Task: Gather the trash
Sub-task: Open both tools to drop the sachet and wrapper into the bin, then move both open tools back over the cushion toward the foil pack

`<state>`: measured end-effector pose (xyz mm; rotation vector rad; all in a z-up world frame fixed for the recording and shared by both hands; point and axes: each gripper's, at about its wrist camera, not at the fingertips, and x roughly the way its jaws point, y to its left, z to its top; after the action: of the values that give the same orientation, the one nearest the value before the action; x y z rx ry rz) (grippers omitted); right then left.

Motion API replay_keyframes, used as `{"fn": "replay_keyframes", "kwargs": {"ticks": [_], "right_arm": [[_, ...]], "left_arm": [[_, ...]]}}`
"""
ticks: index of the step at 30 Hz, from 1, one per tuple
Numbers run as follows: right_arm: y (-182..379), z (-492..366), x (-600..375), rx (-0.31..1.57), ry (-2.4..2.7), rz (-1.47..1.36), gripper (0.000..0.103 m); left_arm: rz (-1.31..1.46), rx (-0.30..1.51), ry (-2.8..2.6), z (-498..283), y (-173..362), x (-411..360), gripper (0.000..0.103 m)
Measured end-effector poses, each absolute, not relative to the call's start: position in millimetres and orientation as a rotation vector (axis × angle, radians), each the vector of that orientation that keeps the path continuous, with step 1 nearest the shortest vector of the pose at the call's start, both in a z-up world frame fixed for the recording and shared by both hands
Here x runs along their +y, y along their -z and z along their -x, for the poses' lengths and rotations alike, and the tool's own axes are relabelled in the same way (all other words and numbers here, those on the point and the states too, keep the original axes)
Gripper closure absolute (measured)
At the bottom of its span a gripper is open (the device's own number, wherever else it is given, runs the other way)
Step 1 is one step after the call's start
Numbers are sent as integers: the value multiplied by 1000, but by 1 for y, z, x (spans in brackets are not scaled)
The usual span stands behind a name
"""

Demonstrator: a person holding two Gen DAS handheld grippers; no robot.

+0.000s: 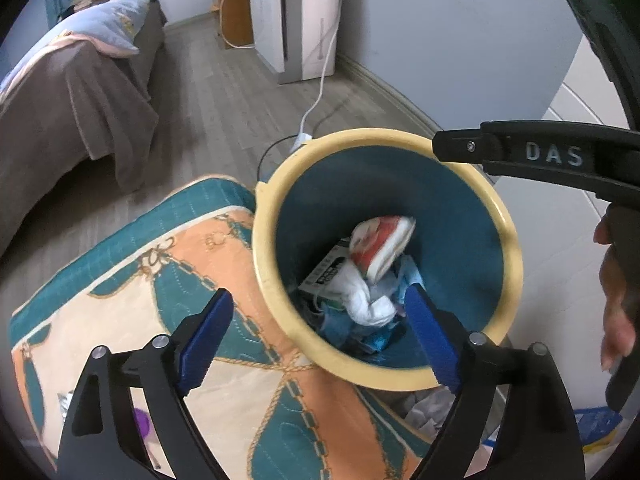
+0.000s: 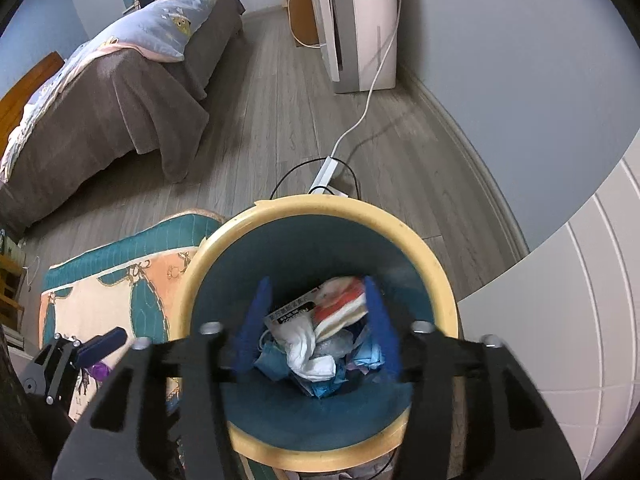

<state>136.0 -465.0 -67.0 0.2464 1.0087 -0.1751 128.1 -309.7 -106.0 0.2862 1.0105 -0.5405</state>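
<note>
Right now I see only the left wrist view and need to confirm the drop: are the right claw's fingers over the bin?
Observer: Yes, the right claw hangs centred over the mouth of the bin, pointing down into it.
Operator: Anything between its fingers?
Observer: No, it is open and empty; the red-and-white wrapper sits atop the trash below.
</note>
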Motion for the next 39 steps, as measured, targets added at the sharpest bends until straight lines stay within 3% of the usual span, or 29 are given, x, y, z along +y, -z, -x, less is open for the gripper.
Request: {"fn": "replay_keyframes", "kwargs": {"ticks": [3, 4, 14, 22, 29, 39], "right_arm": [[62, -136, -461, 998, 188, -225, 11], [60, -136, -459, 992, 195, -222, 6], [27, -140, -413, 948, 110, -195, 6], [1, -142, -345, 916, 32, -141, 6], [8, -141, -266, 937, -24, -96, 6], [35, -147, -162, 985, -187, 50, 6]], "left_arm": [[-281, 1003, 517, -129, 105, -307, 11], [-279, 1000, 505, -130, 104, -304, 10], [-280, 963, 391, -120, 84, -259, 7], [-244, 969, 261, -108, 48, -150, 7], [-157, 935, 80, -92, 17, -43, 6], [-94, 962, -69, -88, 35, 47, 6]]}}
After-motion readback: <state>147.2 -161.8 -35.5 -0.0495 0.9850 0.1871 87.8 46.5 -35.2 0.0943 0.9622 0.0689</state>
